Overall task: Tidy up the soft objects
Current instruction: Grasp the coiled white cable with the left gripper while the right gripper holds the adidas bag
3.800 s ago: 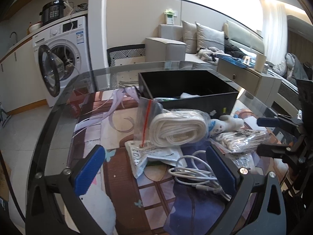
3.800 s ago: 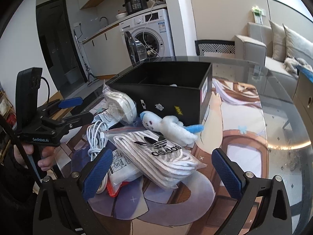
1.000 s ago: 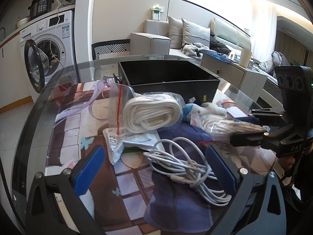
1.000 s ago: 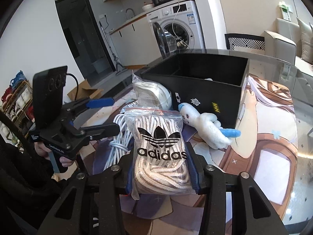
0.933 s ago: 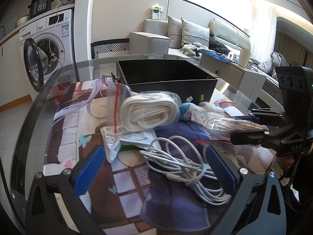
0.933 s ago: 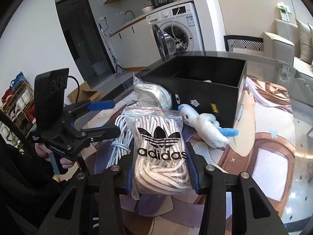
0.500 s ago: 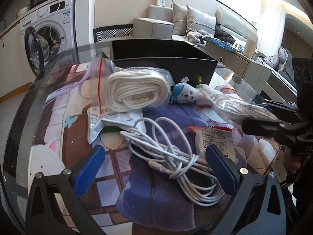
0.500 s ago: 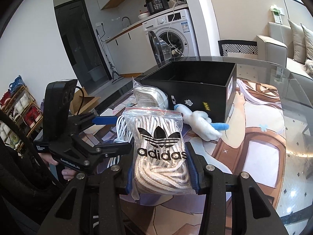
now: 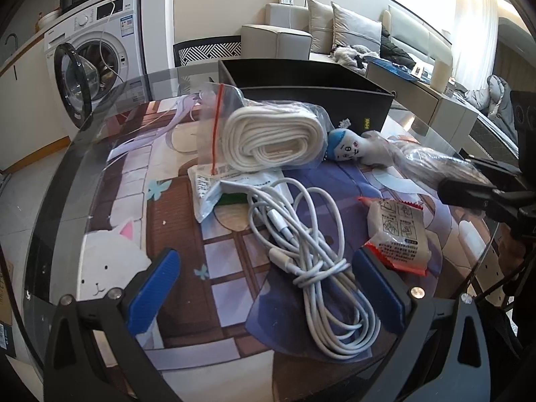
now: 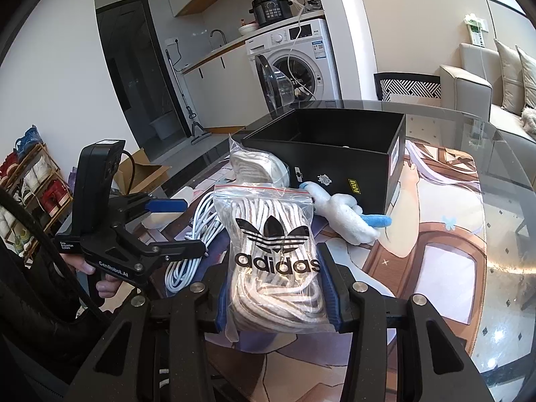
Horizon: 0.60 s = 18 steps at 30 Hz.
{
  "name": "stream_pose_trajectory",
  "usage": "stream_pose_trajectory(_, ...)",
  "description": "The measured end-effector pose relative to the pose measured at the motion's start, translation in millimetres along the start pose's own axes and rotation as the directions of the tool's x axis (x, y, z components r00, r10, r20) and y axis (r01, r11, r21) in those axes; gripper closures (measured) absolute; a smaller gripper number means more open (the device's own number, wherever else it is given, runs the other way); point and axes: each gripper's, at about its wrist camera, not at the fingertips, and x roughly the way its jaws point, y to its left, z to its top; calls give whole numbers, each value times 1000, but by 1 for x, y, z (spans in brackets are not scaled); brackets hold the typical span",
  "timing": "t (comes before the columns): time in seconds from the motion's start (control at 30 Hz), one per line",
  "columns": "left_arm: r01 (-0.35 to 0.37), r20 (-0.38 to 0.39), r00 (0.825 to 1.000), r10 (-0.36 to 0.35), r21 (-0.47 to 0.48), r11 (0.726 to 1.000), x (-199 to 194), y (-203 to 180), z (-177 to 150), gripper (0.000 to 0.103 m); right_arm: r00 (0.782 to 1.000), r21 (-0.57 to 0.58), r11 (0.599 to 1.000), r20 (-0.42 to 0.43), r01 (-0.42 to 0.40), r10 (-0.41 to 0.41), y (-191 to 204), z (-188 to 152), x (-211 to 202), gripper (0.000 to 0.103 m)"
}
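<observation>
My right gripper [image 10: 276, 288] is shut on a clear zip bag of white laces [image 10: 274, 254] printed with a black logo, held above the table. In the left wrist view that bag [image 9: 428, 160] hangs at the right. My left gripper [image 9: 268, 284] is open, its blue pads either side of a coiled white cable [image 9: 301, 234] without touching it. A bagged roll of white cord [image 9: 271, 140] and a small plush toy with a blue head [image 9: 348, 147] lie in front of an open black box [image 10: 335, 154].
An orange-edged packet [image 9: 398, 234] and a flat white packet [image 9: 217, 184] lie on the printed mat. The round glass table's edge [image 9: 57, 207] curves on the left. Beyond it stand a washing machine [image 9: 97, 53] with its door open and a sofa [image 9: 335, 33].
The left gripper has tipped downward and come closer over the white cable. The right gripper still holds the lace bag and has hardly moved.
</observation>
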Motion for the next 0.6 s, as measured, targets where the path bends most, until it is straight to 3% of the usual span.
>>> stream_pose_trajectory(0.2,7,-12,1000,-6,24,1000,6,-12,-3,4,1000,-6,1000,-3,-1,1,2,1,1,59)
stream_pose_trajectory(0.33,17,7,1000,-18,36,999,3,-13,-4,26,1000,1,1000,0,-6,6,0,1,1,59)
stream_pose_trajectory(0.47,41,33,999,-42,22,999,-3,-6,-4,59,1000,2,1000,5,-8,8,-1,1,0,59)
stream_pose_trajectory(0.6,59,42,997,-58,0,998,-6,2,-6,63,1000,2,1000,9,-9,9,-2,1,-1,59)
